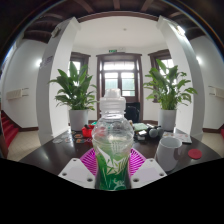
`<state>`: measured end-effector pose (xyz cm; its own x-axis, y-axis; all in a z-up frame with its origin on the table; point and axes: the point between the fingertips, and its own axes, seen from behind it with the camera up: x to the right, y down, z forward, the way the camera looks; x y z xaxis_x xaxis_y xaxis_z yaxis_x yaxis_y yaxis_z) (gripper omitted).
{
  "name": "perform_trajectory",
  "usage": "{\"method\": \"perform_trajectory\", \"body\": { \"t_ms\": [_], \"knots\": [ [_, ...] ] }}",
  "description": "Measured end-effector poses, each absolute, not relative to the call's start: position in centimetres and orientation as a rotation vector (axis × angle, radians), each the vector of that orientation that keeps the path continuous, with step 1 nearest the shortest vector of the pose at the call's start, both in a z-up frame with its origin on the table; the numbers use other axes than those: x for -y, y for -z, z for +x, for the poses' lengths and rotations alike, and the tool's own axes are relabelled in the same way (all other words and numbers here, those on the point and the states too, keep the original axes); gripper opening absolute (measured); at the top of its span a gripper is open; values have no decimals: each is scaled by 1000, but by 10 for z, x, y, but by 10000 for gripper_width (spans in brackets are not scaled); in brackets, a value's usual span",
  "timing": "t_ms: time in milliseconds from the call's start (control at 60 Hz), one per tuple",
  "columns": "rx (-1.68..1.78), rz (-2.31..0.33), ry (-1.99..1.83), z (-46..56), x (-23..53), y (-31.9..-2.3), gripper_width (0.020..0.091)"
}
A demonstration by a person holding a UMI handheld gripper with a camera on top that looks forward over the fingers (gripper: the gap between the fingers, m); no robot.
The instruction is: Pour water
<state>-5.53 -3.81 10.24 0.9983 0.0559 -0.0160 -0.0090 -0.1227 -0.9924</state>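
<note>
The gripper (112,163) is clamped on a bottle (113,140); a cup (169,152) stands ahead, to the right.

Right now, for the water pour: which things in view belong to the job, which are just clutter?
Job:
- clear plastic water bottle with white cap and green label, gripped between the gripper fingers
- clear plastic cup on the dark table, right of the bottle

Lying about:
- small red lid
- two potted leafy plants by the doorway
- dark items behind the bottle, unclear
</note>
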Motion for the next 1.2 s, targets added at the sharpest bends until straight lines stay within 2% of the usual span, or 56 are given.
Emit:
{"method": "perform_trajectory", "body": {
  "t_ms": [217,367,583,733,750,983,1200],
  "knots": [
    [-53,-1713,-105,-50,35,-105,349],
    [-365,-1669,-383,-49,9,-125,348],
    [-957,-1403,-962,-47,-26,-163,347],
    [-1218,-1149,-1210,-22,-35,-180,346],
    [-1239,-1123,-1235,-20,-35,-181,372],
    [-1495,-821,-1471,14,-42,-180,365],
    [-1515,-798,-1492,21,-43,-177,365]
  ]
}}
